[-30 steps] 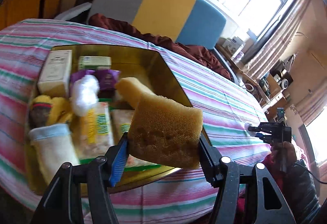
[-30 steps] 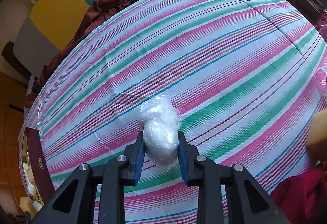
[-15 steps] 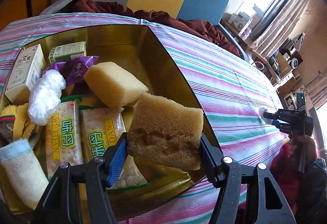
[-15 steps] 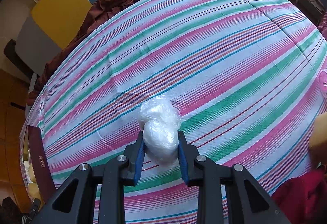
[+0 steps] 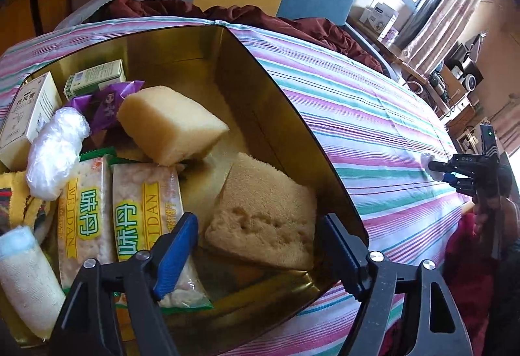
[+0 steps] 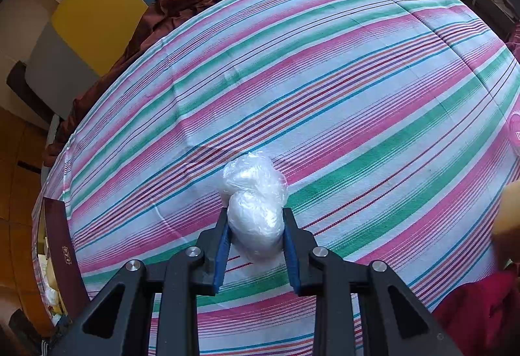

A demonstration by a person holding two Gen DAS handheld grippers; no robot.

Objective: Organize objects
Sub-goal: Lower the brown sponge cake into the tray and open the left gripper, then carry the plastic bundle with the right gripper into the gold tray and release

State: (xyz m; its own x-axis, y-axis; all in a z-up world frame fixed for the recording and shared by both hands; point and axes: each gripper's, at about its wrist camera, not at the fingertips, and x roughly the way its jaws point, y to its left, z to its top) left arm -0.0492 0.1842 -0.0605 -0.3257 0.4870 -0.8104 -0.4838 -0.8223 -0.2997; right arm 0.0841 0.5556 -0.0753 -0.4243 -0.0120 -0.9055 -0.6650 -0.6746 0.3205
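Note:
A brown sponge (image 5: 269, 193) lies in the near right corner of the gold tin (image 5: 276, 80), leaning on its wall. My left gripper (image 5: 258, 222) hangs just above it. Its jaws are opening, and the pads stand clear of the sponge on both sides. On the striped tablecloth (image 6: 325, 80), my right gripper (image 6: 256, 214) is shut on a white plastic-wrapped bundle (image 6: 250, 174) that rests on the cloth. That gripper (image 5: 442, 172) also shows far right in the left wrist view.
The tin also holds a pale sponge block (image 5: 172, 125), two cracker packets (image 5: 146, 216), another plastic bundle (image 5: 57, 154), small boxes (image 5: 29, 109) and a rolled cloth (image 5: 26, 278). The tin's dark outer side (image 6: 61, 255) shows at left. A pink object (image 6: 515, 132) lies at the right edge.
My left gripper moved over the tin and lowered, then spread its jaws; the brown sponge left the pads and now lies in the tin. The right gripper and its bundle stayed still.

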